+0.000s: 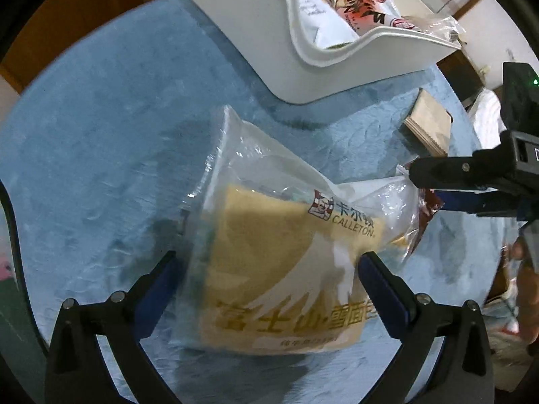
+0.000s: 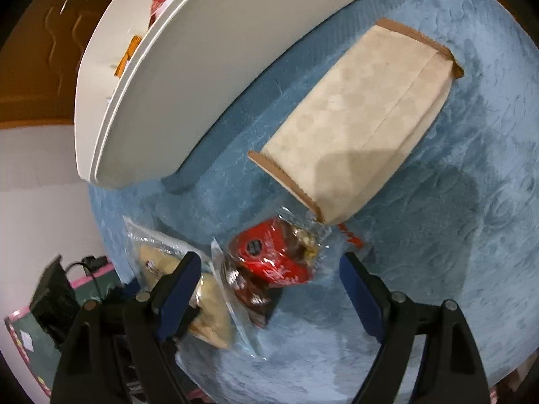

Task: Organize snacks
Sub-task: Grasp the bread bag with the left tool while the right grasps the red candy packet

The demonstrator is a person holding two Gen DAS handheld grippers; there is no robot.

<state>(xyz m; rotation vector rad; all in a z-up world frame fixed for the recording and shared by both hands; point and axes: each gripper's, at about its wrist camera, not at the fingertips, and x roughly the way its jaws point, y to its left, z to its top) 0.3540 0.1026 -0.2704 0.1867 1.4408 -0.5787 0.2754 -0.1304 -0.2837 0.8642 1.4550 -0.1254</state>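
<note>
Blue cloth under both wide, empty grippers: bread bag between your left gripper fingers is soft, slippery; pinch gently mid-loaf. Red packet sits between the right gripper fingers.

Blue mat wide open on the left gripper's outer side. White bin walls off the far edge. Bread bag fills the gap between its jaws. Right gripper crowds in close beside it, straddling the red snack pack; beige packet blocks just past that.
</note>
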